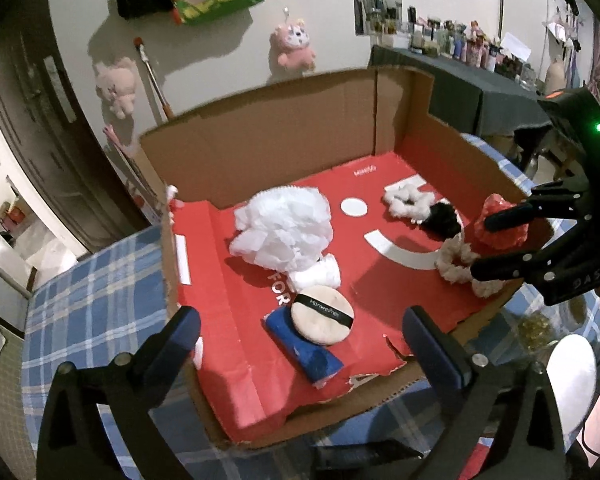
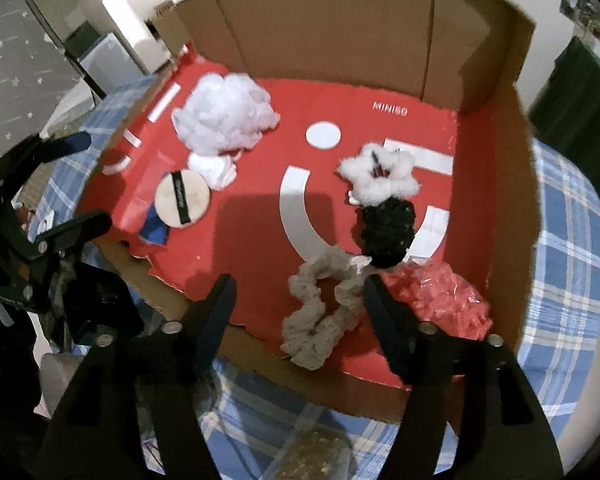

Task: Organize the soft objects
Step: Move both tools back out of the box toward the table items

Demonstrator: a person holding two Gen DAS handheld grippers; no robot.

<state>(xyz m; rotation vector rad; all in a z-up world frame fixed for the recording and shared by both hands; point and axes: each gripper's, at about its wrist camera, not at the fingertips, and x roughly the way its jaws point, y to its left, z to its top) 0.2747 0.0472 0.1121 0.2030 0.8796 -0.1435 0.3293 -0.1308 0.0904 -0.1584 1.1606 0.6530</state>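
Soft things lie on the red paper lining [image 2: 240, 236] of a shallow cardboard box [image 2: 340, 28], which stands on a tabletop with a blue checked cloth [image 1: 96, 280].

In the left part of the box, a white mesh puff [image 1: 284, 228] sits next to a small white folded cloth [image 1: 318, 274]. Just in front of them a round beige powder puff [image 1: 322, 316] with a black band rests partly on a blue rolled cloth [image 1: 316, 356].

In the right part, a fluffy white scrunchie [image 2: 378, 178] touches a black scrunchie [image 2: 388, 232]. Nearer to the front edge a cream scrunchie [image 2: 320, 312] lies on the lining, and a red mesh puff [image 2: 440, 300] is just beside it, at the right wall of the box.

The left tongs [image 1: 300, 336] are spread wide and hold nothing; in their own view the powder puff and the blue cloth show between the two fingers, but the fingers do not touch them. The right tongs [image 2: 300, 304] are also spread, with no grip on anything. The cream scrunchie shows between their fingers, lying loose on the paper. Whether a finger brushes it, the pictures do not show clearly.

On the wall behind the box hang two pink plush toys [image 1: 294, 44].
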